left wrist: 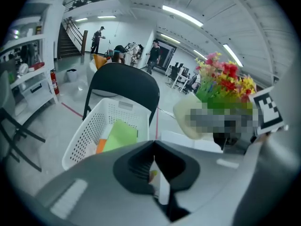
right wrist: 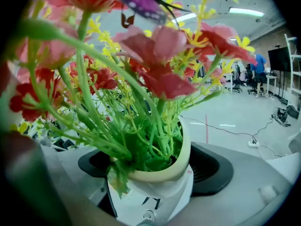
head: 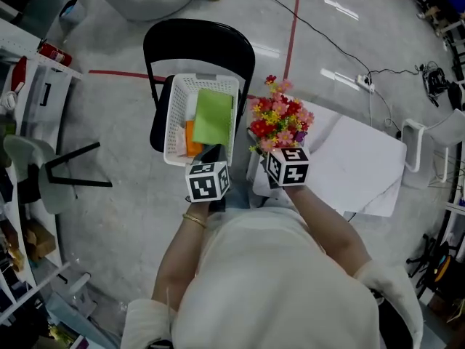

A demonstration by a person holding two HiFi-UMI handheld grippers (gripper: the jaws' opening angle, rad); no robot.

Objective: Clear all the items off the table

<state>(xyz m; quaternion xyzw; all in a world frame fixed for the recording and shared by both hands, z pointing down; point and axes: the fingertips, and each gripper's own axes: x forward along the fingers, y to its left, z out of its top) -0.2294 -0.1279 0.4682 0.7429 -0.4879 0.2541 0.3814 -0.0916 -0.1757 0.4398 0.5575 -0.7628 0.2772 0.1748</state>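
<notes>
Grey floor below; both forearms (head: 190, 249) outstretched; left gripper (left wrist: 154, 167) closed, possibly pinching card (left wrist: 163, 188); right gripper (right wrist: 149, 185) clamps flowerpot (right wrist: 164, 172).

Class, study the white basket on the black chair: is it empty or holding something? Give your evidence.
Not empty: inside the white basket lie a flat green item and an orange one.

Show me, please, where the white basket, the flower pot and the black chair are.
white basket (head: 175, 118), head view, on its perforated left wall.
flower pot (right wrist: 160, 174), right gripper view, on its cream front wall.
black chair (head: 200, 49), head view, on its backrest.
</notes>
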